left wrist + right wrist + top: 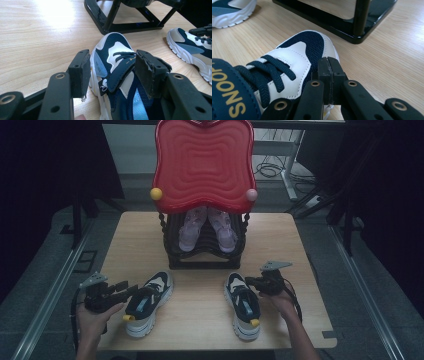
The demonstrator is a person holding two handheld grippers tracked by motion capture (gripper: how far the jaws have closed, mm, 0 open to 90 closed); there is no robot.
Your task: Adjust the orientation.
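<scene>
A: Surface check. What is carrying everything?

B: A light wooden table, grain running across it, is sitting on a grey floor.

A: And what is resting directly on it?

B: A black rack is standing at the middle of the far half, its base frame lying flat on the wood. Two navy-and-white sneakers are lying on the near half, soles down, toes pointing at the rack: the left sneaker near the left edge, the right sneaker toward the right, well apart from each other.

A: Anything between them?

B: Bare wood is showing there.
</scene>
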